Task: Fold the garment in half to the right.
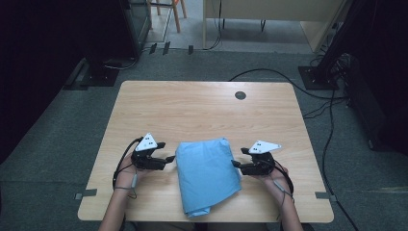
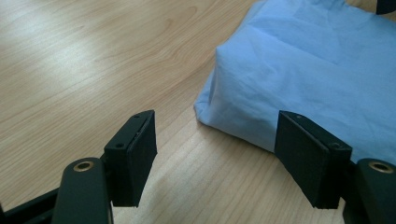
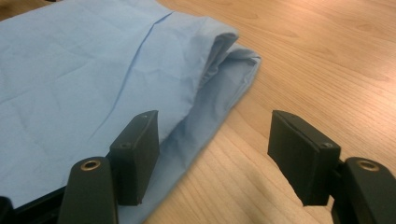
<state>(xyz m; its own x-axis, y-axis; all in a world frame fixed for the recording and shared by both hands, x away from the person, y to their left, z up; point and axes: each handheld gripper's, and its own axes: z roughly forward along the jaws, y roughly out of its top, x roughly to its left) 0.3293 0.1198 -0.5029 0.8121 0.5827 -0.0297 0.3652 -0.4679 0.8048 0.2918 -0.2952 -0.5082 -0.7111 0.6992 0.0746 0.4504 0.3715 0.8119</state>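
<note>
A folded light blue cloth (image 1: 207,173) lies on the wooden table (image 1: 202,110), near the front edge and between my two grippers. My left gripper (image 1: 167,151) sits just left of the cloth, pointing at its far left corner, jaws open. In the left gripper view the cloth's (image 2: 317,70) corner lies ahead of the open left gripper (image 2: 215,119), and bare wood shows between the jaws. My right gripper (image 1: 239,157) is at the cloth's right edge, also open. In the right gripper view the layered cloth (image 3: 93,79) reaches past the left pad (image 3: 137,154) of the right gripper (image 3: 215,119), and neither pad presses on it.
A dark round grommet (image 1: 240,95) sits in the table's far middle. The far half of the tabletop is bare wood. Black cables (image 1: 327,139) trail over the carpet to the right, and stand bases (image 1: 101,72) rest on the floor behind the table.
</note>
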